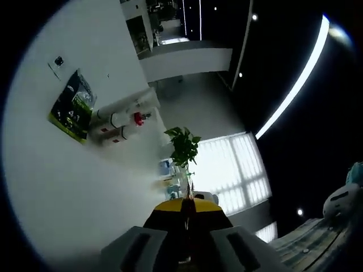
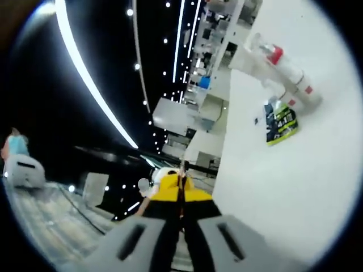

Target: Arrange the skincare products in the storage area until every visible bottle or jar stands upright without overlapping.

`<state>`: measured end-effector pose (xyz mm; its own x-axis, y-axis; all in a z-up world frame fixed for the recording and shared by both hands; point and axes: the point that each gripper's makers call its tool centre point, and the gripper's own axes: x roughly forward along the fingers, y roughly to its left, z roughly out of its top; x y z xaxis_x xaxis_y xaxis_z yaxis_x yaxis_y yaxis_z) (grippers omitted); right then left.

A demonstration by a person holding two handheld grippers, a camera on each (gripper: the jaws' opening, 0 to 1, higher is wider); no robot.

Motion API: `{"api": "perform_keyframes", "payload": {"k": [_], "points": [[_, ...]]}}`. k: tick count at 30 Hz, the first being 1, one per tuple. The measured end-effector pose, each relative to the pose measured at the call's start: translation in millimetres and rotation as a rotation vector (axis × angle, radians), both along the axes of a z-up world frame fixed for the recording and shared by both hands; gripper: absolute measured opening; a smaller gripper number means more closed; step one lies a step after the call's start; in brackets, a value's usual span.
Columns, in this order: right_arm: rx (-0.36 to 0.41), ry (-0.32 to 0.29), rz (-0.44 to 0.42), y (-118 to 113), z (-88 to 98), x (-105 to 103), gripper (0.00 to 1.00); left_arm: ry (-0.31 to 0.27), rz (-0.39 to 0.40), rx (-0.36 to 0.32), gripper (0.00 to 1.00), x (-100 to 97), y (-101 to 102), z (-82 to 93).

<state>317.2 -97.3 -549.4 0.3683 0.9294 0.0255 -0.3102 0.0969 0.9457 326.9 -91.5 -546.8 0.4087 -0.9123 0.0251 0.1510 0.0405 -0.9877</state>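
Note:
My left gripper [image 1: 188, 203] rises from the bottom of the left gripper view with its yellow-tipped jaws pressed together and nothing between them. It points up at a white wall [image 1: 62, 187] and a dark ceiling. My right gripper [image 2: 181, 180] is shut the same way in the right gripper view, yellow tips touching, aimed at the dark ceiling beside the same white wall [image 2: 278, 187]. Both views are tilted steeply upward and rolled.
On the wall hang a green and black poster [image 1: 71, 107] [image 2: 281, 123] and white pipes with a red valve [image 1: 138, 118] [image 2: 275, 54]. A leafy plant [image 1: 183, 145] stands before a bright window [image 1: 233, 170]. Long light strips [image 1: 295, 85] [image 2: 85, 73] cross the ceiling.

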Motion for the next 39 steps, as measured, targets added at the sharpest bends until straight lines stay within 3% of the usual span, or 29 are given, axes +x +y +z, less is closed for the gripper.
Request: {"api": "perform_keyframes", "payload": {"k": [13, 21, 26, 32, 35, 39], "points": [[0.005, -0.030, 0.037, 8.4, 10.5, -2.9, 0.02, -0.022, 0.015, 0.000, 0.00, 0.8, 10.4, 12.0], [0.009, -0.035, 0.002, -2.2, 19.7, -1.2, 0.01, -0.049, -0.044, 0.040, 0.00, -14.7, 1.3, 14.1], [-0.039, -0.044, 0.004, -9.8, 12.5, -9.2, 0.00, -0.038, -0.049, 0.058, 0.02, -21.3, -6.8, 7.9], [-0.007, -0.003, -0.091, -22.2, 10.9, 1.9, 0.00, -0.017, -0.111, 0.081, 0.08, -30.6, -10.5, 0.6], [0.005, 0.007, -0.085, -21.8, 13.0, 2.8, 0.00, -0.005, -0.164, 0.084, 0.02, -40.1, -14.3, 0.4], [0.005, -0.003, -0.082, -20.9, 15.3, 1.4, 0.00, -0.011, -0.158, 0.077, 0.01, -38.7, -11.3, 2.4]]}}
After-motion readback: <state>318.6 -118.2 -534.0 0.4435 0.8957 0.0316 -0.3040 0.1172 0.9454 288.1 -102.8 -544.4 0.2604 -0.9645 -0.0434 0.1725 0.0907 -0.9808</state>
